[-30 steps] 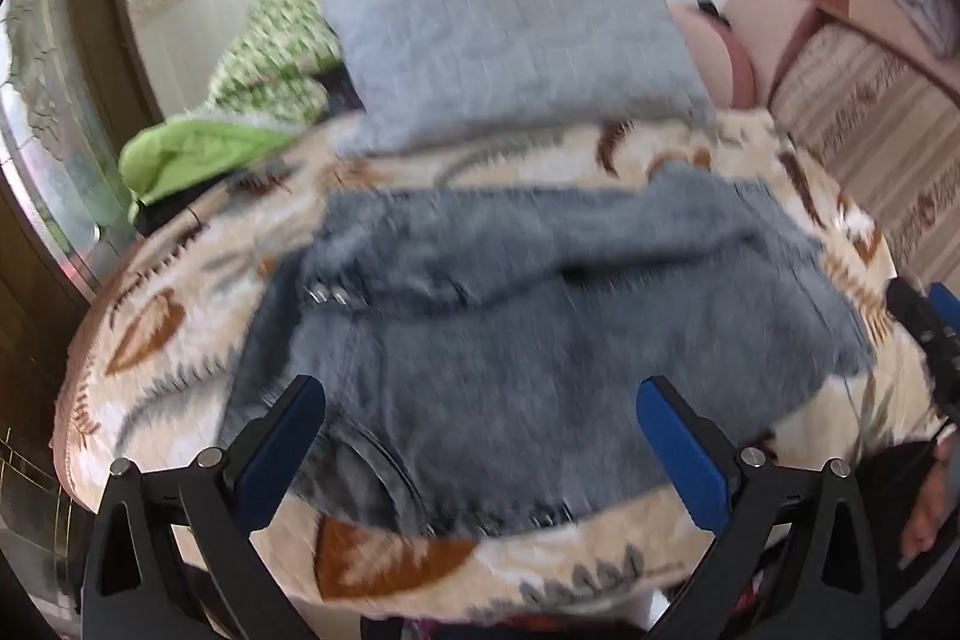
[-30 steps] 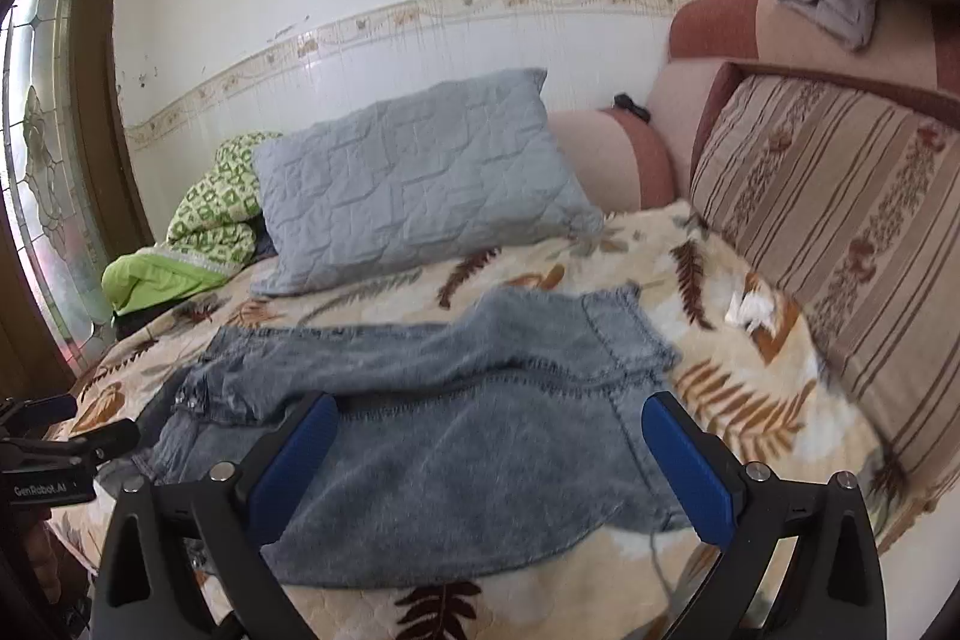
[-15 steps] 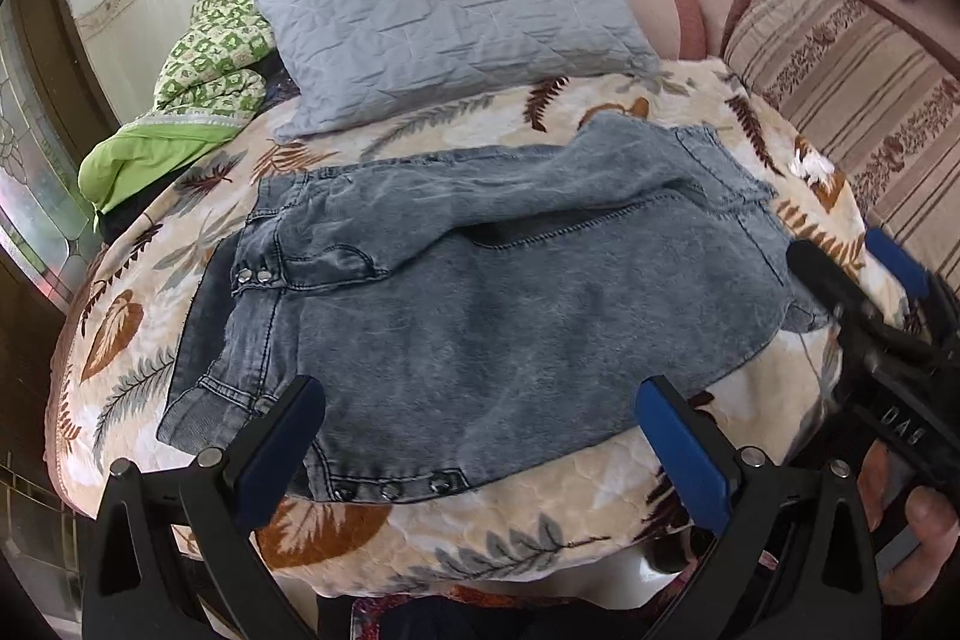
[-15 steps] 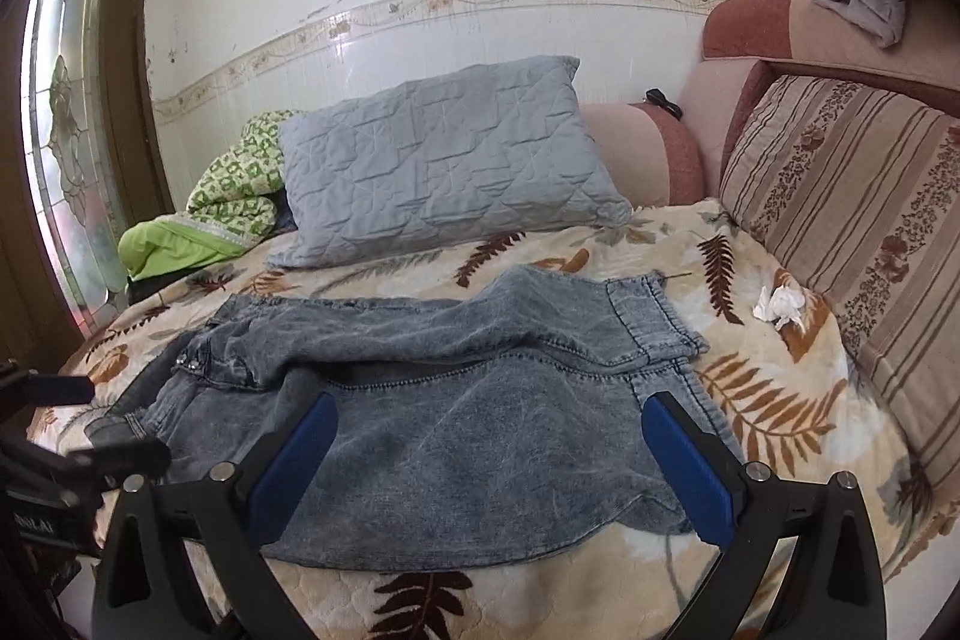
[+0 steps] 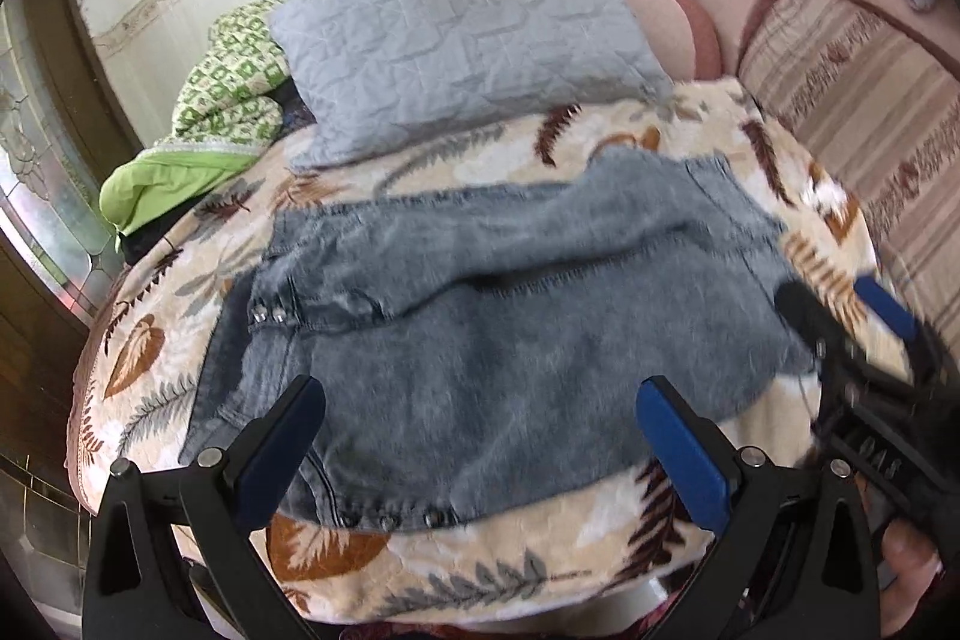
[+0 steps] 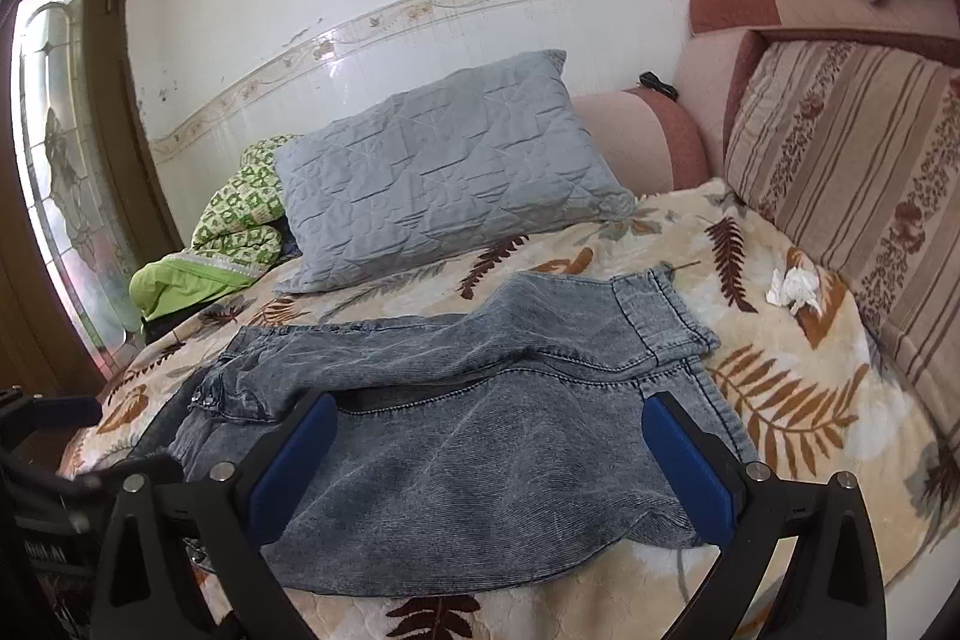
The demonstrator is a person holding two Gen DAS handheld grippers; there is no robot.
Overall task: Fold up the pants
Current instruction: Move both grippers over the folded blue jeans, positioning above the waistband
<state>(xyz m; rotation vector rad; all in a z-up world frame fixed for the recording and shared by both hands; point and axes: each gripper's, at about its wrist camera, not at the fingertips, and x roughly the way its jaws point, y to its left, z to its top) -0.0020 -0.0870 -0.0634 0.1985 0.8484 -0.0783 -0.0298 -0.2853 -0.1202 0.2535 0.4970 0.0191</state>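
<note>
Pants (image 6: 480,430), grey washed denim, lie flat on the leaf-print blanket (image 6: 798,400), waistband with snaps toward the left (image 5: 267,316), cuffs toward the right near the striped cushion (image 6: 852,172); the upper leg is folded diagonally across the lower one, a dark gap showing between them. Layout of the pants is the same as 0.5 s ago, no new fold. Left gripper (image 5: 480,442) has its jaws spread wide, holding nothing, over the near hem by the snap row; its view is now motion-blurred and framed tighter on the denim than 0.5 s ago, so it is moving in. Right gripper (image 6: 489,460) also has jaws wide apart and empty, above the lower leg; compared with 0.5 s ago the pants fill more of its frame, fingers now overlapping the leg seam area. In the left view the right gripper (image 5: 852,334) sits at the cuff end, blurred, just beside the lower cuff edge; can't tell if touching. Left gripper (image 6: 54,436) shows at the left edge of the right view, near the waistband. Behind the pants: grey quilted pillow (image 6: 444,172), green patterned blanket (image 6: 240,220) to its left, crumpled white tissue (image 6: 795,287) near the cushion.
</note>
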